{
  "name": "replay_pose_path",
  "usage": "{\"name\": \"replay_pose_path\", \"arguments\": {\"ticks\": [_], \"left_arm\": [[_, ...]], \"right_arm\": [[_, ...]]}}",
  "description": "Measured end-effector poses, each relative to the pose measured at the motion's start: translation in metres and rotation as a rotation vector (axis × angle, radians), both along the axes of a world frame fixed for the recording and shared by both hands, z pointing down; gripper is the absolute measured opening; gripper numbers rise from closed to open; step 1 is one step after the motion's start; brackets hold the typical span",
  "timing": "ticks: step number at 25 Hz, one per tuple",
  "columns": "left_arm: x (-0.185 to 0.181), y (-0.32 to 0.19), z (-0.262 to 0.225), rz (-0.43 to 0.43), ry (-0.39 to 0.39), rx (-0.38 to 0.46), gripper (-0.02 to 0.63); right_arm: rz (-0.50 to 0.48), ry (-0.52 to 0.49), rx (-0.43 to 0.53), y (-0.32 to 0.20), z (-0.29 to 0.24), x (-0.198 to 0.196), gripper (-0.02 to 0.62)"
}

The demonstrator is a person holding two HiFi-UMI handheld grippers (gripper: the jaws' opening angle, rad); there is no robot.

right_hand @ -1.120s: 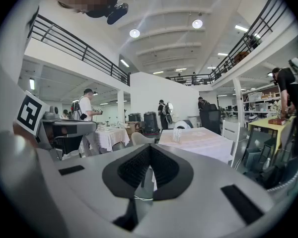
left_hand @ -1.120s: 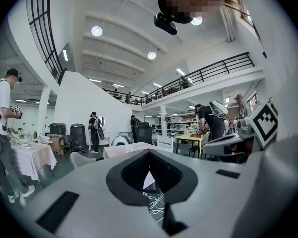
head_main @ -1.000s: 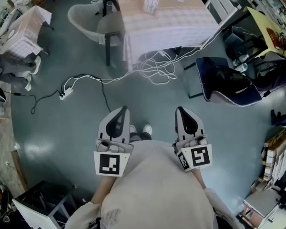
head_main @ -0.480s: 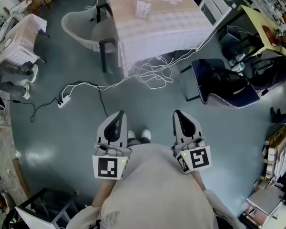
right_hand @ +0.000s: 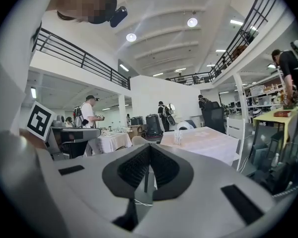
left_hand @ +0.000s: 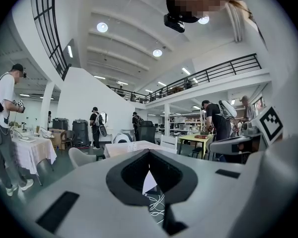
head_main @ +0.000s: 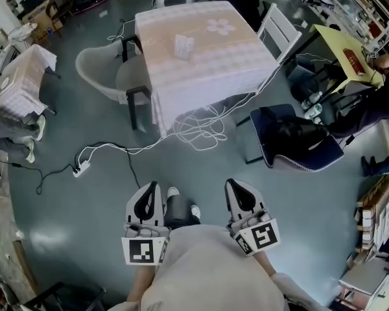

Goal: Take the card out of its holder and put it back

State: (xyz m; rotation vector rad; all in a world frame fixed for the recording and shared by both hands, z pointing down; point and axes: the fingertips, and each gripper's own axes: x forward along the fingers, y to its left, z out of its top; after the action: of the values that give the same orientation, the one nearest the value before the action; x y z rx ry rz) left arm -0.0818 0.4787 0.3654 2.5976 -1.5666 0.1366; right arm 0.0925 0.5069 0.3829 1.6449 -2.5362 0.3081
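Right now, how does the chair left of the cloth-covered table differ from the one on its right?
The left chair is a rounded grey shell on dark legs; the right chair is white with a straight slatted back. The left chair sits along one side of the table; the right chair stands nearer a corner, angled. Both stand close to the table.

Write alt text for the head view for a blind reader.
A person on a grey floor holds the left hand-held gripper and right hand-held gripper, both shut and empty, pointed toward a cloth-covered table ahead that carries a small card holder.
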Motion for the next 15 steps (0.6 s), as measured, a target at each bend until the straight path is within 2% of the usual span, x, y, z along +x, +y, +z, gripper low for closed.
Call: {"name": "replay_pose_path", "arguments": {"ticks": [6, 15], "left_arm": [[-0.010, -0.054, -0.001, 0.014, 0.022, 0.005, 0.008], [-0.024, -0.169, -0.022, 0.110, 0.024, 0.044, 0.008]], "right_arm": [[0.036, 0.003, 0.005, -0.051, 0.000, -0.004, 0.017], [0.110, 0.011, 0.064, -0.155, -0.029, -0.024, 0.017]]}}
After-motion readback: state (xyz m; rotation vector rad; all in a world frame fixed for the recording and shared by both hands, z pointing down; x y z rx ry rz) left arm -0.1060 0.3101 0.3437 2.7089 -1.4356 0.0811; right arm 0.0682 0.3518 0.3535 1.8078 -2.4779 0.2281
